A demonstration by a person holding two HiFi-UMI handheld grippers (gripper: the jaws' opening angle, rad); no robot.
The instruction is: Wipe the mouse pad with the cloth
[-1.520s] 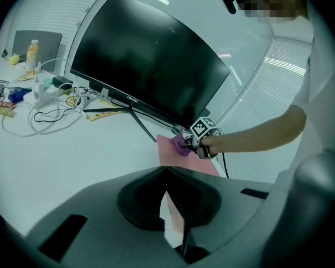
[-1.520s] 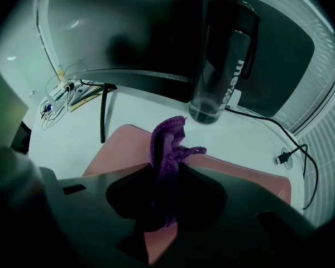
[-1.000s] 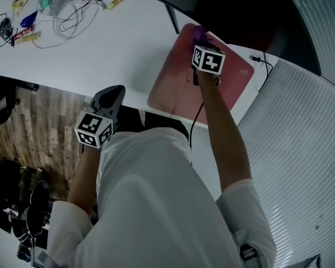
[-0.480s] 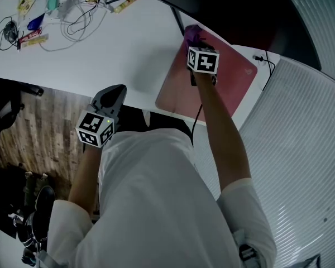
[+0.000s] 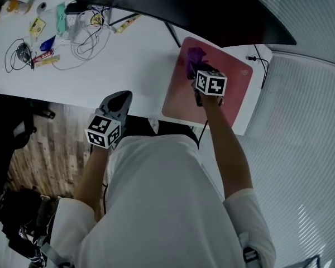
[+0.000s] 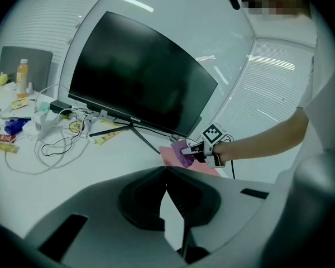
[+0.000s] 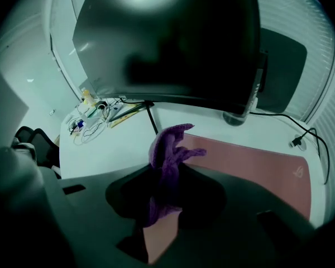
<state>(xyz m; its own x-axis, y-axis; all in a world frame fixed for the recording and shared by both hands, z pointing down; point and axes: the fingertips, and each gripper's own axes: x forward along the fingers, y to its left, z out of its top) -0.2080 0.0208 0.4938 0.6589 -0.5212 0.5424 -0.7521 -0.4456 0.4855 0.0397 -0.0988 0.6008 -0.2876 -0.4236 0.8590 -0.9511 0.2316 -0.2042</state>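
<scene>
Your right hand-held gripper [image 7: 166, 175] is clamped on the purple cloth [image 7: 168, 141], which bunches up between its jaws over the upper left part of the pink mouse pad [image 5: 181, 102], right of centre in the head view. Your left hand-held gripper [image 5: 116, 104] has its jaws together on nothing, at the white desk's [image 5: 128, 54] near edge, left of centre, well apart from the pad.
</scene>
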